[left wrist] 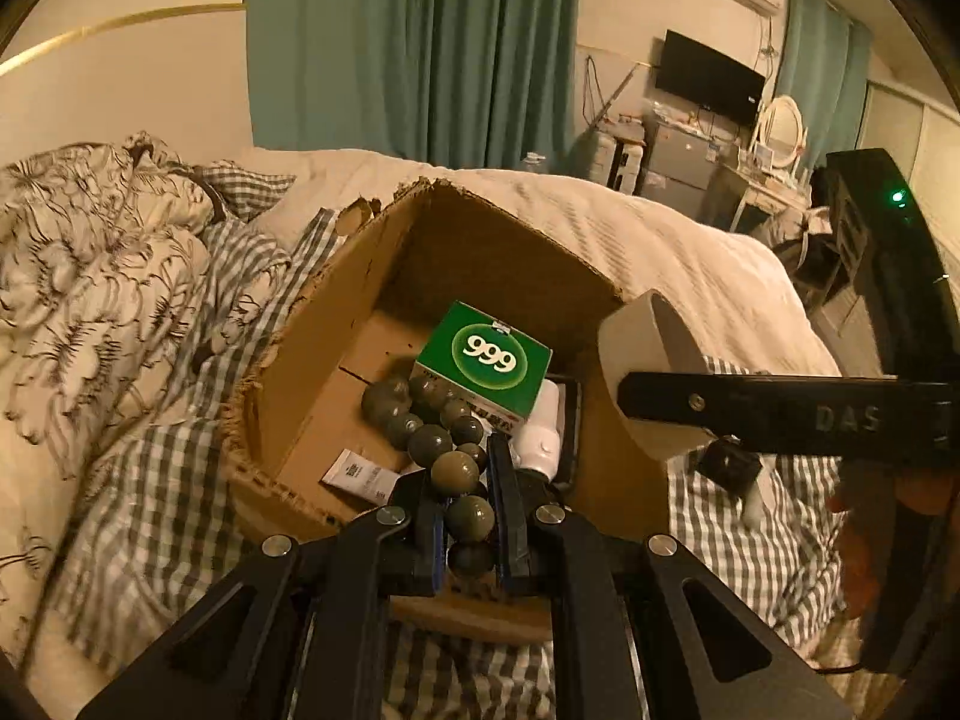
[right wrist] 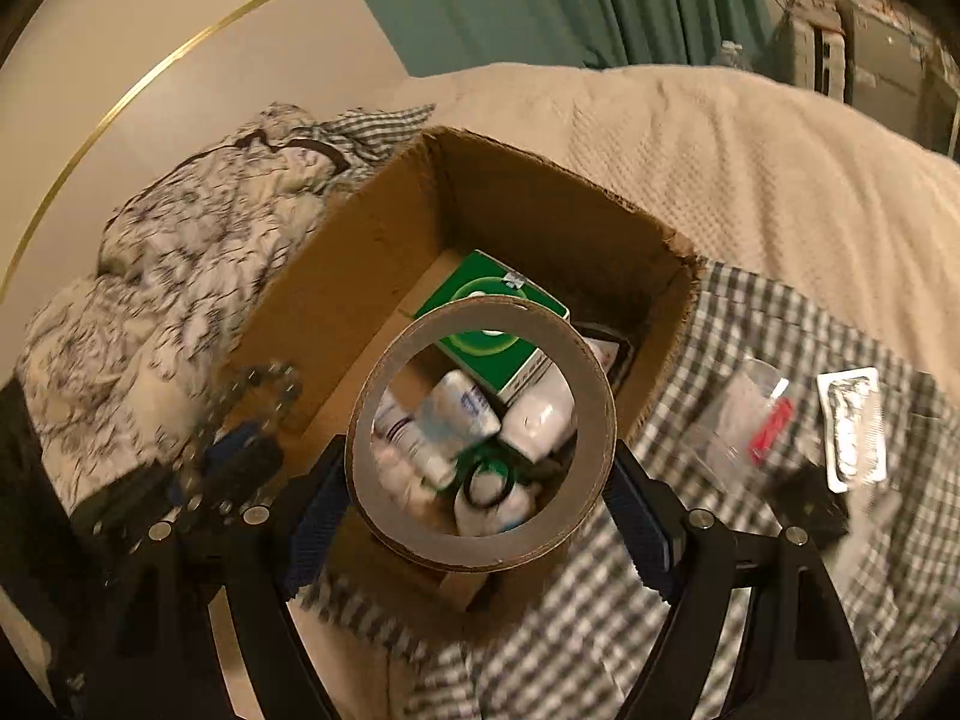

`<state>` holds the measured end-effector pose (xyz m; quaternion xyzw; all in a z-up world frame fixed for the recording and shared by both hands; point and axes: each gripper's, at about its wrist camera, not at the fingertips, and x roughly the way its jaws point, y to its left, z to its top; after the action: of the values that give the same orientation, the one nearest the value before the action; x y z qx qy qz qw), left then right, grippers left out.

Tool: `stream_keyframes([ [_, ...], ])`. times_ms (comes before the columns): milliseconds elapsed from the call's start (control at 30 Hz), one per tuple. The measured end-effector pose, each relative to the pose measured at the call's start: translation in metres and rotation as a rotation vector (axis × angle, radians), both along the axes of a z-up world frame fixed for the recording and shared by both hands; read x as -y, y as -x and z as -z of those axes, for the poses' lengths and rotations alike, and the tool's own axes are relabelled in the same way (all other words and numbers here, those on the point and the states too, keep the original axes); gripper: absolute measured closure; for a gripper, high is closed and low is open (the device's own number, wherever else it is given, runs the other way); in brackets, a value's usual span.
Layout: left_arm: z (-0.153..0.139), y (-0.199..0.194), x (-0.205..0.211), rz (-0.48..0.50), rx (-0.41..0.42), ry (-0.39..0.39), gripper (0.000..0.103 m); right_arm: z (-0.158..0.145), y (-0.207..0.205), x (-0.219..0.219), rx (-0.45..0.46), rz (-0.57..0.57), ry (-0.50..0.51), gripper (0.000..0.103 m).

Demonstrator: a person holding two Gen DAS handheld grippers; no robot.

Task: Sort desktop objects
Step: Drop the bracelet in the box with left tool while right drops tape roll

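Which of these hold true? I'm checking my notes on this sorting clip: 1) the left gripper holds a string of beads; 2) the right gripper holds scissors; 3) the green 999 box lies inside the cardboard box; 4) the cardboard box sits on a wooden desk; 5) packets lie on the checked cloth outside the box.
1. True. The left gripper is shut on the bead string, which trails into the cardboard box.
2. False. The right gripper grips a tape roll; green-handled scissors lie in the box.
3. True. The green 999 box rests among the items.
4. False. It sits on a bed with a checked cloth.
5. True. A foil packet lies there.
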<state>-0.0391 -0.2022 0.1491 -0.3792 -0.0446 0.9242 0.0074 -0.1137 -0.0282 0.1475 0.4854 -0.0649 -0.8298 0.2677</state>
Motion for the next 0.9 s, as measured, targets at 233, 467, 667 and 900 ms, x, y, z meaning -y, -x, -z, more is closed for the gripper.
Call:
stream_keyframes([
  [233, 0.009, 0.021, -0.012, 0.035, -0.014, 0.026, 0.07, -0.008, 0.003, -0.018, -0.149, 0.097, 0.072, 0.005],
  [467, 0.009, 0.007, -0.019, -0.007, -0.018, 0.027, 0.022, -0.018, -0.04, -0.077, -0.256, 0.146, -0.074, 0.005],
  [667, -0.014, -0.016, -0.051, -0.024, -0.003, 0.047, 0.02, -0.061, -0.091, -0.151, -0.311, 0.17, -0.116, 0.005],
  [900, -0.032, -0.039, -0.135, 0.013, -0.039, 0.094, 0.019, -0.064, -0.139, -0.213, -0.37, 0.186, -0.243, 0.005],
])
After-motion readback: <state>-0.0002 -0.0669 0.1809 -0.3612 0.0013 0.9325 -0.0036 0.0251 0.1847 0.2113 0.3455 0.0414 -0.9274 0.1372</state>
